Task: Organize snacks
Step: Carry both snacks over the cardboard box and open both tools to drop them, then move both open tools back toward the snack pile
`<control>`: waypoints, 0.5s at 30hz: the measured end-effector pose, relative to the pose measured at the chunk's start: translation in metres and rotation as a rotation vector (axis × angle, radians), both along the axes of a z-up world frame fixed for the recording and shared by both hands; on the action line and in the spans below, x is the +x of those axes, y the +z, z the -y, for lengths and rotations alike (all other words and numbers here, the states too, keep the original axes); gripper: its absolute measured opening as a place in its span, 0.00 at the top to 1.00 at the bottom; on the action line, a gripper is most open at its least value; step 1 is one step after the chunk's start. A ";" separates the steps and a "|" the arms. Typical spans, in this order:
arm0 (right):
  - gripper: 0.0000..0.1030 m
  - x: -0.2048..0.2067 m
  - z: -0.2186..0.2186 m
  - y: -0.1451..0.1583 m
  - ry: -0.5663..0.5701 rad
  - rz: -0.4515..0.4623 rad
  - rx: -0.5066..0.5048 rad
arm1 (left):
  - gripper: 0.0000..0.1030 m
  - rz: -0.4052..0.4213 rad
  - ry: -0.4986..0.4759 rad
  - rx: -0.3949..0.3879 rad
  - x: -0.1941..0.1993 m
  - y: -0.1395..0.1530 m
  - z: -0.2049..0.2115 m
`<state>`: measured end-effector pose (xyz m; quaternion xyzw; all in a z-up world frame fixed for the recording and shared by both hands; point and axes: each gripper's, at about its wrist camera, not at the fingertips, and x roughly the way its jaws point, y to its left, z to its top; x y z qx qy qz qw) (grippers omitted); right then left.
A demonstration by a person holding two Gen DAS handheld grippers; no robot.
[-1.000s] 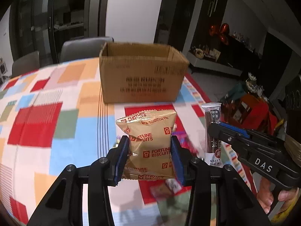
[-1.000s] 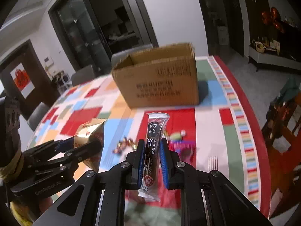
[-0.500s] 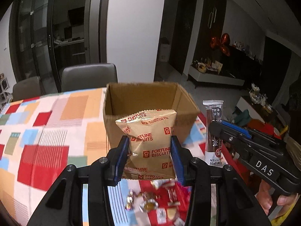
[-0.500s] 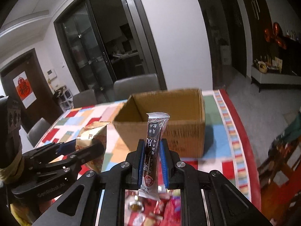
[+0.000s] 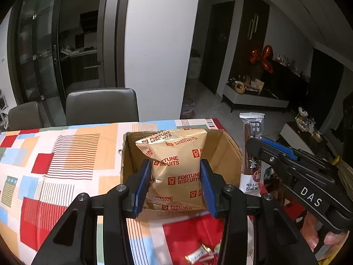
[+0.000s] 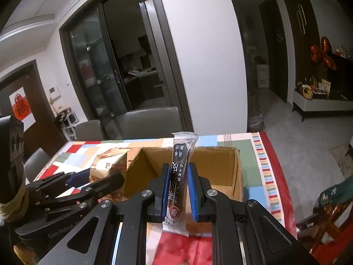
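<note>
Both tools loaded, carry step, drop not yet done. Left tool (image 5: 175,183) is clamped on the biscuit packet (image 5: 174,165), blue pads pressing both side edges, packet upright and held in front of/over the open cardboard box (image 5: 222,152). Right tool (image 6: 178,190) is clamped on a slim dark snack stick (image 6: 179,176), upright, its top seal sticking above the pads and its bottom end hanging below them. In the right wrist view the stick sits in line with the box opening (image 6: 220,165); the left tool and packet show just beside the box's left corner.

The box stands on the desk (image 5: 66,154), which has a patchwork cloth. What's inside the box can't be told; the packet blocks most of it. A few loose wrapped candies (image 5: 198,256) lie on the cloth near the bottom edge, blurry.

Step in hand, as I read it: bringing both snacks to the box. Next move calls for getting each snack clearly over the opening, past the near wall, then letting go. Candies on the cloth look left to collect after.
</note>
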<state>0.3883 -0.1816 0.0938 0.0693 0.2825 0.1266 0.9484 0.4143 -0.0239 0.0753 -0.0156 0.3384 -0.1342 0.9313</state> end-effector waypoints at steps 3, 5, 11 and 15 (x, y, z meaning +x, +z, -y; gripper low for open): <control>0.83 0.019 0.000 -0.004 -0.004 -0.005 -0.026 | 0.58 -0.008 0.003 0.008 0.016 -0.007 0.002; 0.83 0.032 0.002 -0.008 -0.007 -0.015 -0.037 | 0.58 -0.015 -0.002 0.009 0.027 -0.014 0.004; 0.82 0.054 0.004 -0.024 -0.008 -0.063 -0.075 | 0.55 -0.029 0.004 0.034 0.046 -0.025 0.013; 0.69 0.057 0.008 -0.033 -0.044 -0.091 -0.105 | 0.38 -0.017 0.033 0.041 0.042 -0.026 0.012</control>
